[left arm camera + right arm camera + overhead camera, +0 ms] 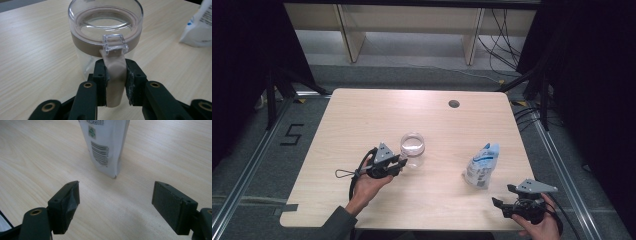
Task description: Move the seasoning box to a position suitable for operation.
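A clear jar [413, 148] with a beige seal band and a clear lid stands near the middle of the table [362, 115]. My left gripper [401, 163] is shut on the jar's beige latch tab [115, 75], just below the clear clasp [115, 45] at the lid's rim. A white and blue pouch [482, 166] stands upright to the right. My right gripper [503, 196] is open near the table's front right, a short way before the pouch [105, 145], with nothing between its fingers.
A round cable hole [454, 103] sits in the table's far right. Dark stands and cables flank the table on the floor. A black "5" [292, 135] is marked on the floor at left.
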{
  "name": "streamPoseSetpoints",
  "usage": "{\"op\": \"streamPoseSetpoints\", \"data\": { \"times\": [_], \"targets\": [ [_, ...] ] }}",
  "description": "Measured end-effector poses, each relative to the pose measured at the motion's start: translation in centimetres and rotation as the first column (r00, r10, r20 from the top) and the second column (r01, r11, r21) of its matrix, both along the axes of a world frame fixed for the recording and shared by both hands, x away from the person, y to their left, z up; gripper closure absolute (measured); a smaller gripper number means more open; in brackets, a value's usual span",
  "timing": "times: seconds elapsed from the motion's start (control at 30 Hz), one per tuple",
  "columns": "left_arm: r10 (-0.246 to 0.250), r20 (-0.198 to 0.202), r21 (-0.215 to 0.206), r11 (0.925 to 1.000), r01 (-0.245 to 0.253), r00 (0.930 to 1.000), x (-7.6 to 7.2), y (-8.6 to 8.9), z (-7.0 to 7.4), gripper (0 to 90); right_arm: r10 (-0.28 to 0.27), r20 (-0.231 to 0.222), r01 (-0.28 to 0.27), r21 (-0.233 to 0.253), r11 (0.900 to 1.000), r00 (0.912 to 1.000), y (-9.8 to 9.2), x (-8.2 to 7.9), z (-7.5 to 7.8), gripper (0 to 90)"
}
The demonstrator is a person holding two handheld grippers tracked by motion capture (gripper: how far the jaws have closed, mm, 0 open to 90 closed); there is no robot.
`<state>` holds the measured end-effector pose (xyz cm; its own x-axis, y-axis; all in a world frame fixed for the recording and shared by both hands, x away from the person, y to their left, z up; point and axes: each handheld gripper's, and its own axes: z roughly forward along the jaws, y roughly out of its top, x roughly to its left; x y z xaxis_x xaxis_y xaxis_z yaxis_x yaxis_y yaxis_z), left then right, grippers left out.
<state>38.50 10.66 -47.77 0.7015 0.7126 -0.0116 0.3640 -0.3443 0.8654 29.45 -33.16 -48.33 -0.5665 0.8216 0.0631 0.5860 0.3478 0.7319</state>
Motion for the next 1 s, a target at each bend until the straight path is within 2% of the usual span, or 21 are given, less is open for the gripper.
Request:
{"op": "streamPoseSetpoints", "data": {
  "times": [0.03, 0.13, 0.17, 0.2, 0.23, 0.3, 0.4, 0.53, 0.6, 0.67, 0.73, 0.77, 0.8, 0.87, 0.9, 0.93, 0.97, 1.0],
  "targets": [
    [-0.011, 0.0, -0.001, 0.9999, 0.011, 0.9999, -0.2, -0.1, 0.0, 72.4, 0.006, 0.012, -0.006, 0.004, 1.0, 0.9999, 0.0, 0.1, 0.0, 23.4],
    [-0.047, -0.002, 0.002, 0.9989, 0.047, 0.9989, -0.7, -0.3, 0.0, 72.4, 0.005, 0.006, -0.005, -0.002, 1.0, 1.0, -0.1, 0.0, -0.1, 23.4],
    [-0.061, -0.004, 0.001, 0.9981, 0.061, 0.9981, -0.8, -0.3, 0.0, 72.4, 0.005, 0.007, -0.005, 0.011, 1.0, 1.0, 0.0, 0.1, 0.0, 23.4],
    [-0.074, 0.002, 0.014, 0.9971, 0.074, 0.9972, -0.9, -0.2, 0.0, 72.4, 0.005, 0.007, -0.005, 0.011, 1.0, 1.0, 0.0, 0.1, 0.0, 23.4],
    [-0.091, -0.003, -0.002, 0.9959, 0.091, 0.9959, -1.0, -0.3, 0.0, 72.4, 0.009, 0.012, -0.009, 0.009, 1.0, 0.9999, 0.0, 0.1, 0.0, 23.4],
    [-0.102, -0.007, 0.001, 0.9947, 0.102, 0.9947, -1.2, -0.2, -0.1, 72.4, 0.006, -0.001, -0.006, 0.01, 1.0, 1.0, 0.0, 0.0, -0.1, 23.4],
    [-0.13, -0.008, -0.005, 0.9915, 0.13, 0.9914, -1.5, 0.0, -0.1, 72.4, 0.009, 0.011, -0.01, 0.002, 1.0, 0.9999, 0.0, 0.1, -0.1, 23.4],
    [-0.181, -0.001, -0.012, 0.9835, 0.181, 0.9835, -1.7, 0.1, -0.2, 72.3, 0.012, -0.002, -0.012, 0.002, 1.0, 0.9999, 0.0, 0.0, -0.1, 23.4],
    [-0.201, -0.001, -0.016, 0.9794, 0.201, 0.9796, -2.0, 0.2, -0.2, 72.3, 0.01, 0.013, -0.01, 0.007, 1.0, 0.9999, 0.0, 0.1, -0.1, 23.4],
    [-0.222, 0.002, -0.025, 0.9748, 0.222, 0.9751, -2.4, 0.1, -0.4, 72.3, 0.013, -0.003, -0.013, 0.003, 1.0, 0.9999, 0.0, 0.1, -0.1, 23.4],
    [-0.229, -0.003, -0.018, 0.9733, 0.229, 0.9734, -2.5, 0.1, -0.3, 72.3, 0.012, -0.004, -0.012, 0.003, 1.0, 0.9999, 0.0, 0.1, -0.1, 23.4],
    [-0.236, -0.001, -0.015, 0.9716, 0.236, 0.9717, -2.6, 0.0, -0.3, 72.2, 0.029, 0.023, -0.029, 0.001, 1.0, 0.9993, 0.0, 0.3, -0.1, 23.4],
    [-0.242, 0.0, -0.017, 0.9701, 0.242, 0.9703, -2.7, -0.1, -0.3, 72.2, 0.018, 0.008, -0.018, 0.011, 1.0, 0.9998, 0.1, 0.2, -0.1, 23.4],
    [-0.249, 0.0, -0.018, 0.9684, 0.249, 0.9685, -2.9, -0.2, -0.3, 72.2, 0.031, 0.025, -0.031, -0.021, 0.999, 0.9992, -0.1, 0.3, -0.1, 23.4],
    [-0.267, 0.002, -0.01, 0.9637, 0.267, 0.9637, -3.1, -0.5, -0.3, 72.2, 0.032, 0.01, -0.032, -0.014, 0.999, 0.9994, -0.1, 0.2, 0.0, 23.4],
    [-0.281, 0.005, -0.009, 0.9596, 0.281, 0.9596, -3.2, -0.6, -0.3, 72.2, 0.024, 0.032, -0.023, -0.022, 0.999, 0.9992, -0.1, 0.2, 0.0, 23.4],
    [-0.281, 0.005, -0.009, 0.9596, 0.281, 0.9596, -3.2, -0.6, -0.3, 72.2, 0.024, 0.032, -0.023, -0.022, 0.999, 0.9992, -0.1, 0.2, 0.0, 23.4],
    [-0.294, 0.007, -0.008, 0.9557, 0.294, 0.9557, -3.3, -0.7, -0.3, 72.2, 0.016, 0.008, -0.016, 0.006, 1.0, 0.9998, 0.1, 0.1, -0.1, 23.4]
  ]
}}
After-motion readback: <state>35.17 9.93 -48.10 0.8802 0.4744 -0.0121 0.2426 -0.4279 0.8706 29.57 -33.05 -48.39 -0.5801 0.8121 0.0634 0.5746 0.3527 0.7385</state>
